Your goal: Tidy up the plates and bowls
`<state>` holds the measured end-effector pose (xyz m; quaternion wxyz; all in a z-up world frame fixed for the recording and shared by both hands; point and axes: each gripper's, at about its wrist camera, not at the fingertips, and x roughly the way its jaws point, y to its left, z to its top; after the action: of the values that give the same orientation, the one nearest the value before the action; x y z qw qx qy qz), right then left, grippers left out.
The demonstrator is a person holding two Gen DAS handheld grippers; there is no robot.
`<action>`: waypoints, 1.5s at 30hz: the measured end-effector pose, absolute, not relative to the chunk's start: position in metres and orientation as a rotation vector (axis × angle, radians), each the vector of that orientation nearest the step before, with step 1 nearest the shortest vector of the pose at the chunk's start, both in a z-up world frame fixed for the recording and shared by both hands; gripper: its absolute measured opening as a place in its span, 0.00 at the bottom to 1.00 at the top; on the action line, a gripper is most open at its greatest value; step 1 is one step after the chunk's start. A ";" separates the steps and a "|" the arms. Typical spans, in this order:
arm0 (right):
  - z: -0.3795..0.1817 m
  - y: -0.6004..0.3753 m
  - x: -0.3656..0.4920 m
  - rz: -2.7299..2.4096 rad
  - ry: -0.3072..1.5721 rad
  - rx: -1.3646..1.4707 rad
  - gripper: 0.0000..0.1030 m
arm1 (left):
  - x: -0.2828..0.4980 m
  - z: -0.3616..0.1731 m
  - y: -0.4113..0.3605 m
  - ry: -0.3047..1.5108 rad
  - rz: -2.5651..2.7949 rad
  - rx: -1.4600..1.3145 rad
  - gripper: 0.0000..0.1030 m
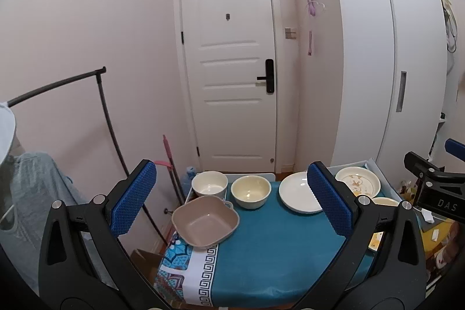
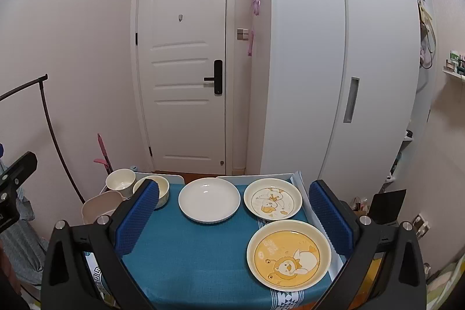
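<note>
On the teal tablecloth point(image 1: 261, 252) stand a white bowl point(image 1: 209, 183), a cream bowl point(image 1: 251, 191), a square taupe bowl point(image 1: 205, 221), a plain white plate point(image 1: 298, 196) and a duck-pattern plate point(image 1: 358, 181). The right wrist view shows the white plate point(image 2: 209, 199), the duck plate point(image 2: 272, 202), a yellow bear plate point(image 2: 288, 253), the cream bowl point(image 2: 161, 189), the white bowl point(image 2: 120, 179) and the taupe bowl point(image 2: 98, 205). My left gripper point(image 1: 232, 201) is open and empty above the table. My right gripper point(image 2: 234, 217) is open and empty too.
A white door point(image 1: 229, 57) and a white wardrobe point(image 1: 377, 48) stand behind the table. A black clothes rack point(image 1: 104, 112) stands at the left. A white tray point(image 2: 302, 182) lies under the patterned plates. Clutter sits on the floor at the right.
</note>
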<state>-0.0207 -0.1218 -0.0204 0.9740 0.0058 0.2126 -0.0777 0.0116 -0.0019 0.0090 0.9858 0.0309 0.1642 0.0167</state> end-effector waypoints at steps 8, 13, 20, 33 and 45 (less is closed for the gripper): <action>-0.021 -0.123 -0.018 -0.155 0.434 0.013 1.00 | 0.014 0.008 -0.002 0.330 0.022 0.069 1.00; -0.022 -0.123 -0.018 -0.156 0.435 0.013 1.00 | 0.015 0.007 -0.002 0.333 0.014 0.068 1.00; -0.022 -0.124 -0.015 -0.158 0.438 0.011 1.00 | 0.016 0.007 -0.005 0.335 0.015 0.067 1.00; -0.022 -0.123 -0.013 -0.156 0.446 0.011 1.00 | 0.024 0.006 -0.004 0.345 0.017 0.069 1.00; -0.021 -0.122 -0.011 -0.158 0.450 0.011 1.00 | 0.026 0.004 0.000 0.349 0.015 0.065 1.00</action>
<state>-0.0113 -0.1220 -0.0211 0.9717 0.0054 0.2227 -0.0780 0.0259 -0.0002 0.0039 0.9843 0.0322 0.1735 0.0076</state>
